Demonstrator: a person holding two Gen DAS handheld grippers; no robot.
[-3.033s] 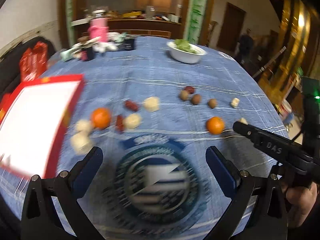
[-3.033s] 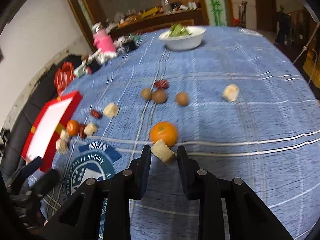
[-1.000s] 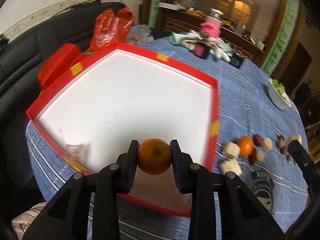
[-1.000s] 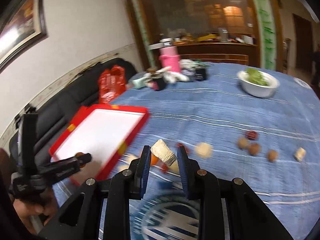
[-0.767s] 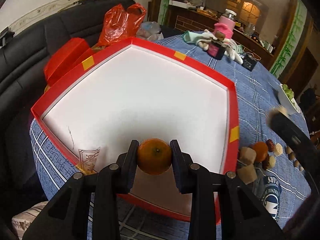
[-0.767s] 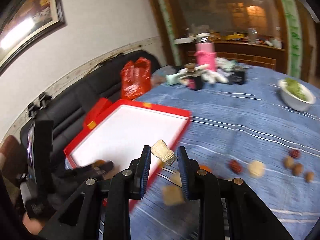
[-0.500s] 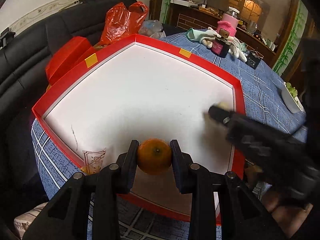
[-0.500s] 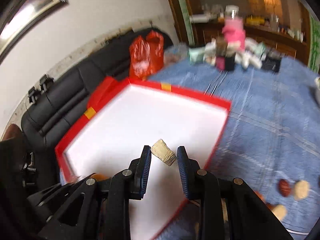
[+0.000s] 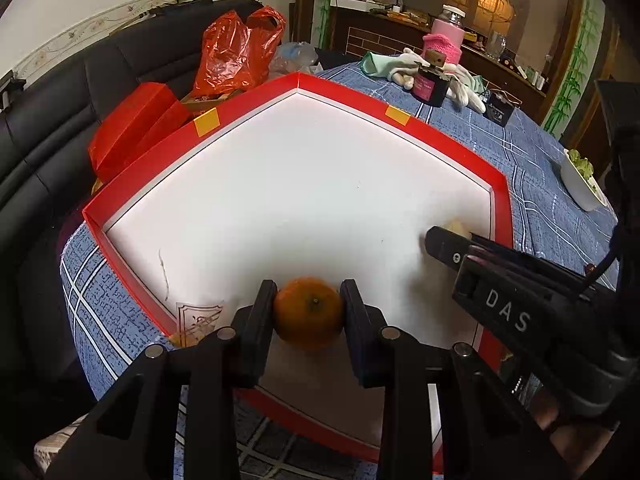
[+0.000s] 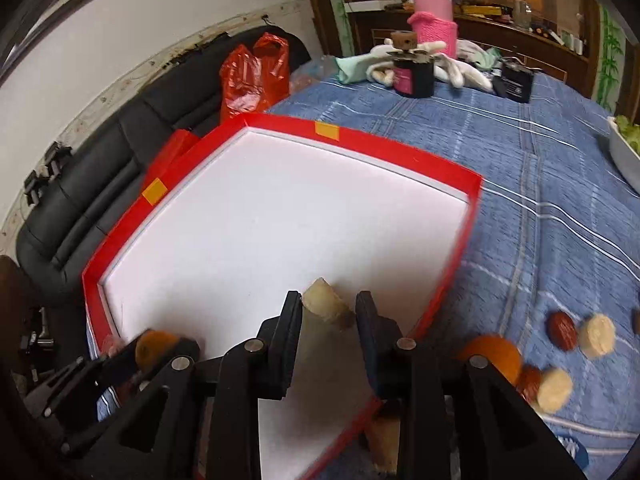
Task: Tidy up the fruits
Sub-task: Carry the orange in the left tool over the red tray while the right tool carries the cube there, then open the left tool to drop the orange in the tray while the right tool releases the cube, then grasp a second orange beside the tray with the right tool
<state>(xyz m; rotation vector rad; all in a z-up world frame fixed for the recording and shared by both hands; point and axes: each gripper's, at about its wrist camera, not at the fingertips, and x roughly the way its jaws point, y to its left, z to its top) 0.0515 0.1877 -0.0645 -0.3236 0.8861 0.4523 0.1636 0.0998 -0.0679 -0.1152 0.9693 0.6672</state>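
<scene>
My left gripper (image 9: 308,312) is shut on an orange (image 9: 309,313) and holds it over the near edge of the red box (image 9: 256,100) with a white floor. My right gripper (image 10: 328,312) is shut on a pale tan fruit chunk (image 10: 326,307), over the box's right part (image 10: 400,158). In the left wrist view the right gripper (image 9: 444,240) reaches in from the right with the chunk (image 9: 456,227) at its tip. In the right wrist view the left gripper's orange (image 10: 154,347) shows at lower left. Loose fruit lies right of the box: an orange (image 10: 492,358), red dates (image 10: 562,330) and pale slices (image 10: 598,334).
A black sofa (image 9: 60,120) with a red plastic bag (image 9: 236,52) and a red carton (image 9: 132,128) lies left of the table. A dark jar (image 10: 414,72), white gloves (image 10: 452,68), a pink jar (image 10: 434,20) and a white bowl of greens (image 9: 582,180) stand on the blue cloth (image 10: 540,184).
The right gripper has swung left from the table's middle to over the box with the chunk. The left gripper has eased forward over the box rim with the orange.
</scene>
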